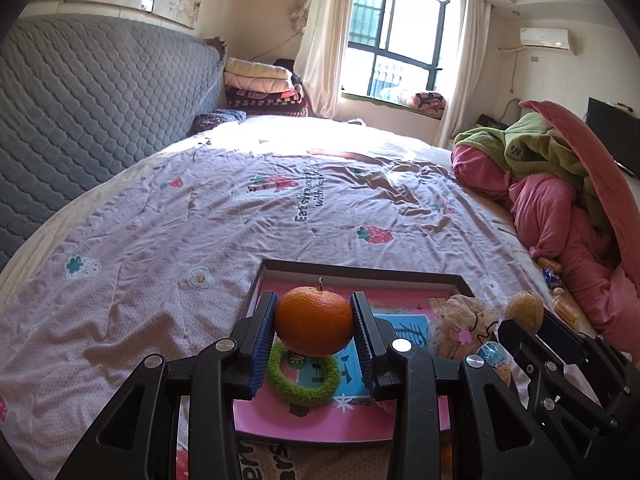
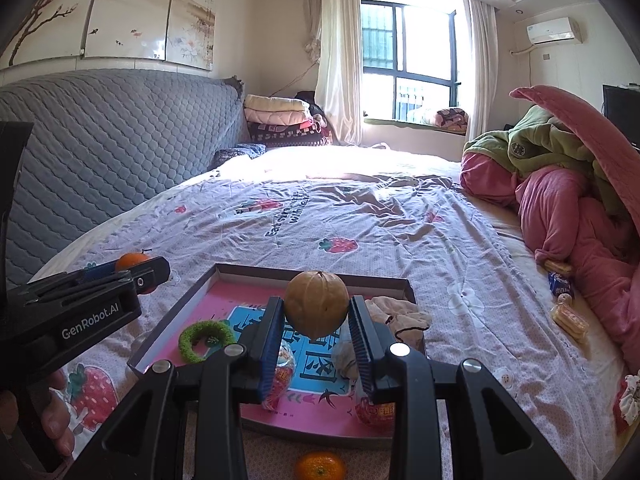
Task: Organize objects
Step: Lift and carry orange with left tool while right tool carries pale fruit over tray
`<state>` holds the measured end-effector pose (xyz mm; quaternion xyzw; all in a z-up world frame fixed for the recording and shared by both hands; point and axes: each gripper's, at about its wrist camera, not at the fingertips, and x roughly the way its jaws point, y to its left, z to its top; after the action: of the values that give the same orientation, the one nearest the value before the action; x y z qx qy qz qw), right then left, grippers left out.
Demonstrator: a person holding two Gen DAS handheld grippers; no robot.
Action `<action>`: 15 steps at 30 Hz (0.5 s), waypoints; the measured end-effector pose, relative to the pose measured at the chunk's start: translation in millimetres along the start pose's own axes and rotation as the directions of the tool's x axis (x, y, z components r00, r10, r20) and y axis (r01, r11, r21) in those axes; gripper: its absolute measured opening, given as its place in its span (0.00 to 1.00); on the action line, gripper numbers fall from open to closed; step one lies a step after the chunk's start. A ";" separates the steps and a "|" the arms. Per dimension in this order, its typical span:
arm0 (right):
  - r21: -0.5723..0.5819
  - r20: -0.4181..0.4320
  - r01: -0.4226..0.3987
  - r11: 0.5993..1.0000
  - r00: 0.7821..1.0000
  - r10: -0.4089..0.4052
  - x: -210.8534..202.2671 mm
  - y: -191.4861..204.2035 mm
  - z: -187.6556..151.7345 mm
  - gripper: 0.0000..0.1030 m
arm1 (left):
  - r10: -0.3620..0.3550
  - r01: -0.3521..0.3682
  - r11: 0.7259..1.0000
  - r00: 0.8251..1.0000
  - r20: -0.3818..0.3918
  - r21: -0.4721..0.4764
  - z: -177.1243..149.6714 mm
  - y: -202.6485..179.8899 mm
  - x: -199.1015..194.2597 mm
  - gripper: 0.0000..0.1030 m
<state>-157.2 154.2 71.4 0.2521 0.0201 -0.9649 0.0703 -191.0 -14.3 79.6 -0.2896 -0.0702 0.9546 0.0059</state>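
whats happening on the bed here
A person is tidying loose items into a tray on the bed, with a gripper in each hand. The left gripper is shut on an orange, and the right gripper is shut on a brown round fruit; both are held above the tray. A green ring and a crumpled cloth already lie inside. Another orange sits on the bed outside it.

A home bedroom: a wide bed under a lilac strawberry-print cotton sheet (image 1: pixel 168 232) backs onto a grey quilted fabric headboard (image 1: pixel 88 104). Folded blankets (image 2: pixel 280 118) are stacked by the cream curtains (image 2: pixel 338 60), a white wall air conditioner (image 2: pixel 554 30) hangs beside the dark-framed window (image 1: pixel 394 40), and pink and green bedding (image 1: pixel 560 184) lies heaped.
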 end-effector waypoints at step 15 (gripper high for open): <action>-0.004 -0.027 0.034 0.999 0.999 -0.034 32.6 -5.5 8.6 0.33 | 0.004 -0.004 1.000 1.000 -0.024 0.013 6.3 1.0 27.0 0.37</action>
<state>-190.3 154.9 62.9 0.2649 0.0269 -0.9624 0.0538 -216.8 -14.7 69.7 -0.3009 -0.0635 0.9515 0.0067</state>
